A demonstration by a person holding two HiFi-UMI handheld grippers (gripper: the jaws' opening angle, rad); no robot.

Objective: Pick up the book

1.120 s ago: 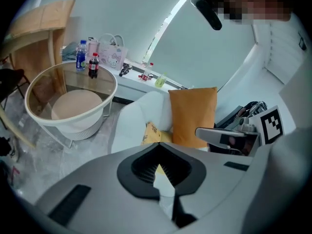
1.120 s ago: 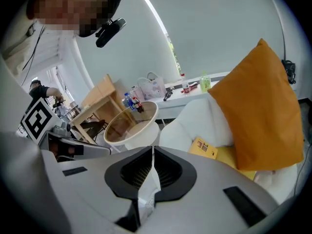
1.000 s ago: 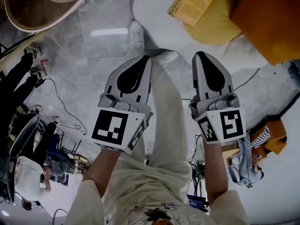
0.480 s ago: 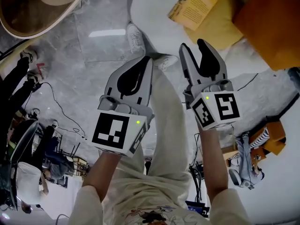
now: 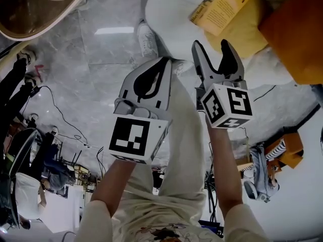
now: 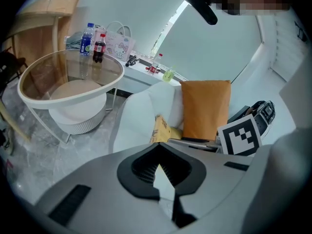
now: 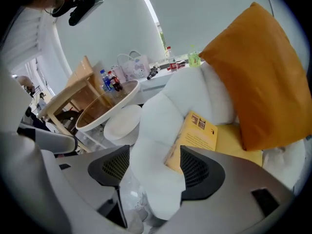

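Note:
A yellow book (image 5: pixel 219 9) lies on a yellow cushion (image 5: pixel 247 32) on a white sofa seat (image 5: pixel 171 4), next to an orange pillow (image 5: pixel 295 29). My right gripper (image 5: pixel 213 52) hangs short of the book and points at it. Its jaws have just been opening, they stand open, and nothing is between them. In the right gripper view the book (image 7: pixel 195 135) lies beyond the open jaws (image 7: pixel 153 165). My left gripper (image 5: pixel 160 64) is shut and empty, left of the right one. In the left gripper view the book (image 6: pixel 160 129) shows past the shut jaws (image 6: pixel 161 167).
A round glass-topped table (image 5: pixel 30 9) stands at the left, with bottles (image 6: pixel 92 43) on it. The orange pillow (image 7: pixel 263 77) leans upright behind the book. The floor is grey marble (image 5: pixel 106 49), with cables and clutter at the far left. My legs are below the grippers.
The right gripper's jaws went from shut to open. Both grippers moved up the picture towards the sofa, the right one further, closer to the book.

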